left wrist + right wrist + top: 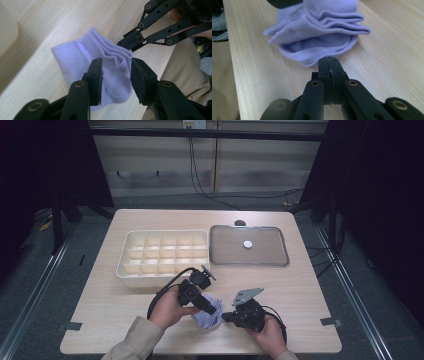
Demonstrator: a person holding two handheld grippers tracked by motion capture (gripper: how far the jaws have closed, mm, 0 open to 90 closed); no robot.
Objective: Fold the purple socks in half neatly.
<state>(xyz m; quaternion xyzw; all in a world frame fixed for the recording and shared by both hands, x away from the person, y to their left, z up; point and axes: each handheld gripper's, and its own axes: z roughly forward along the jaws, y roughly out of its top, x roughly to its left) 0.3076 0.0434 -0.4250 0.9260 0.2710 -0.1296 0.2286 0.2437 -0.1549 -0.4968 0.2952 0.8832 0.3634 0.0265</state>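
Nearest the camera in the high view, the person's two hands come in from the near edge of the table (125,320), each holding a gripper, with a folded lilac sock (207,316) lying on the wood between them. Its layered cuff edges face the right gripper (226,317), whose jaws are pressed fully together; in the right gripper view their tips sit just at the sock's lower fold (312,42), with no cloth visibly caught between them. On the sock's left, the left gripper (115,75) stands over it with its jaws partly apart; the sock lies in the gap, and the pads do not press it. Farther out, left of centre, a cream divider box (163,254) of small compartments sits on the table. To its right lies a flat metal tray (248,246) with a small white disc (247,243) in it.
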